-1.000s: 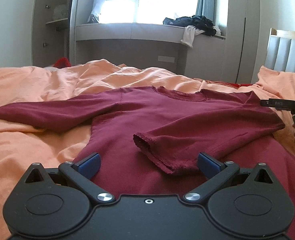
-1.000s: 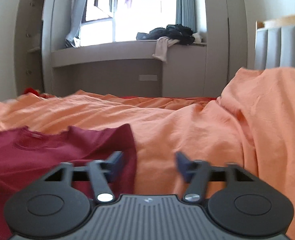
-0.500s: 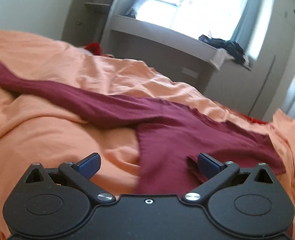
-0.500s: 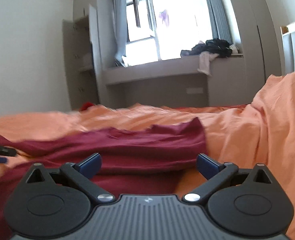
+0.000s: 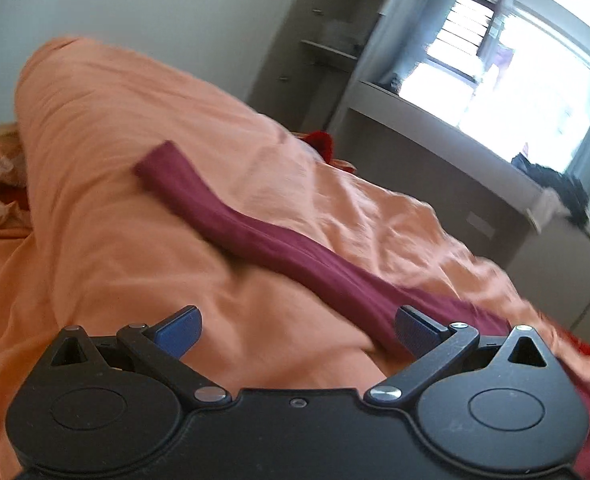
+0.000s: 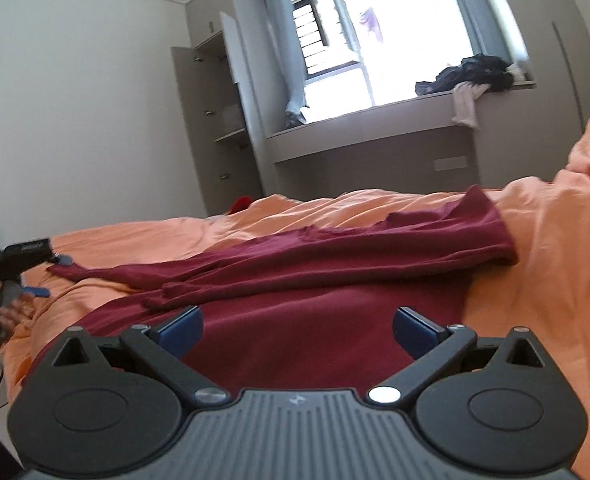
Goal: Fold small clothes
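A dark red long-sleeved top [image 6: 335, 280] lies spread on the orange bedding [image 6: 555, 280]. One sleeve is folded across its body [image 6: 223, 286]. The other sleeve [image 5: 231, 220] stretches out straight to the left over the bedding, its cuff [image 5: 159, 164] far ahead. My left gripper [image 5: 297, 330] is open and empty, low over the bedding beside that sleeve; it also shows at the left edge of the right wrist view [image 6: 35, 272], close to the cuff. My right gripper [image 6: 297, 330] is open and empty above the top's lower body.
The orange duvet [image 5: 135, 120] bulges high on the left. A grey window bench [image 6: 375, 136] with a pile of dark clothes [image 6: 471, 72] stands beyond the bed, next to an open wardrobe [image 6: 215, 120]. A red item [image 5: 321, 142] lies past the bed.
My left gripper has swung left, from over the top's body to the outstretched sleeve. My right gripper has turned left and opened wider, now over the top's body.
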A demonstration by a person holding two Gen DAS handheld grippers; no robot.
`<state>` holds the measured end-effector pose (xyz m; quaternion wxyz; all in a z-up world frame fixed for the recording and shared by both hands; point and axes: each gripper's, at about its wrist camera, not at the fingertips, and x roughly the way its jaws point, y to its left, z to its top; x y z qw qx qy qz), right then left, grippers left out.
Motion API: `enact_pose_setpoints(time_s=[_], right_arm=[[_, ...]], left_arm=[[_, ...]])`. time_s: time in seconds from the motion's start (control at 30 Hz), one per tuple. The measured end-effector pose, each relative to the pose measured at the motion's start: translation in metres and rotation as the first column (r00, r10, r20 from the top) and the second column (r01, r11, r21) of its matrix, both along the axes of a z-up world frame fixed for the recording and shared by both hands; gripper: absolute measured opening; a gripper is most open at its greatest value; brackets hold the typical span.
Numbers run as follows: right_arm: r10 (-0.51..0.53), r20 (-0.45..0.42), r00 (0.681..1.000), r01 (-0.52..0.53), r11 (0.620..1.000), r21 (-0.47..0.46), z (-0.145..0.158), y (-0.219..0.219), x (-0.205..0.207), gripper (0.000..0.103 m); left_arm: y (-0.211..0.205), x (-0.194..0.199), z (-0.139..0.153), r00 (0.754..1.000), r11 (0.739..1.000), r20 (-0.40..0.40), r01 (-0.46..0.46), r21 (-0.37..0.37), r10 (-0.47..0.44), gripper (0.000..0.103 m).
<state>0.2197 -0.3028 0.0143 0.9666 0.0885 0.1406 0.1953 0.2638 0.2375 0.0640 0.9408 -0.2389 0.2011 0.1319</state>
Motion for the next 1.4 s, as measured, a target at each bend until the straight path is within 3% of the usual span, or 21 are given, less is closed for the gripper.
enact_pose_setpoints(time_s=[0.23, 0.37, 0.5, 0.6, 0.63, 0.67, 0.7, 0.73, 0.83, 1.0, 1.17, 1.27, 1.4], right_arm=[[0.057, 0.002, 0.998, -0.056, 0.994, -0.099, -0.011, 0.020, -0.004, 0.103], [0.071, -0.018, 0.997, -0.073, 0.988, -0.134, -0.015, 0.026, -0.002, 0.103], [0.087, -0.026, 0.996, -0.090, 0.988, -0.123, -0.017, 0.024, 0.000, 0.103], [0.089, -0.027, 0.996, -0.092, 0.989, -0.120, -0.019, 0.023, 0.000, 0.103], [0.088, -0.025, 0.996, -0.091, 0.988, -0.126, -0.019, 0.023, -0.001, 0.103], [0.086, -0.024, 0.996, -0.088, 0.988, -0.130, -0.019, 0.024, -0.001, 0.103], [0.083, -0.023, 0.996, -0.086, 0.987, -0.133, -0.020, 0.025, -0.001, 0.103], [0.082, -0.023, 0.996, -0.084, 0.987, -0.133, -0.020, 0.025, -0.001, 0.103], [0.080, -0.022, 0.997, -0.083, 0.988, -0.131, -0.020, 0.024, -0.002, 0.103], [0.081, -0.021, 0.997, -0.083, 0.990, -0.113, -0.019, 0.021, -0.003, 0.103], [0.064, -0.004, 0.998, -0.064, 0.997, -0.046, -0.012, 0.012, -0.008, 0.103], [0.042, 0.018, 0.999, -0.041, 0.999, -0.029, -0.005, 0.008, -0.012, 0.103], [-0.005, 0.053, 0.999, 0.007, 0.999, -0.040, 0.004, 0.004, -0.020, 0.103]], left_arm=[[0.051, 0.023, 0.001, 0.989, 0.988, -0.019, -0.147, 0.037, 0.147, 0.102], [0.056, 0.040, -0.003, 0.985, 0.980, -0.008, -0.170, 0.101, 0.171, 0.102], [0.052, 0.053, -0.005, 0.968, 0.953, 0.012, -0.250, 0.172, 0.252, 0.100], [0.049, 0.059, -0.003, 0.948, 0.931, 0.044, -0.317, 0.179, 0.314, 0.085], [0.050, 0.062, -0.002, 0.942, 0.924, 0.047, -0.335, 0.184, 0.332, 0.069], [0.050, 0.066, -0.001, 0.934, 0.915, 0.045, -0.355, 0.193, 0.353, 0.045], [0.051, 0.071, 0.000, 0.927, 0.905, 0.034, -0.372, 0.205, 0.373, 0.030], [0.053, 0.074, 0.000, 0.924, 0.902, 0.025, -0.377, 0.208, 0.381, 0.007], [0.055, 0.077, 0.003, 0.929, 0.907, 0.056, -0.370, 0.203, 0.367, 0.004], [0.028, 0.075, 0.025, 0.952, 0.890, 0.161, -0.302, 0.341, 0.262, 0.003], [-0.033, 0.057, 0.065, 0.955, 0.870, 0.290, -0.195, 0.452, 0.063, 0.003], [-0.079, 0.043, 0.086, 0.931, 0.854, 0.350, -0.098, 0.510, -0.102, 0.003], [-0.149, 0.025, 0.104, 0.873, 0.820, 0.375, 0.049, 0.570, -0.313, 0.003]])
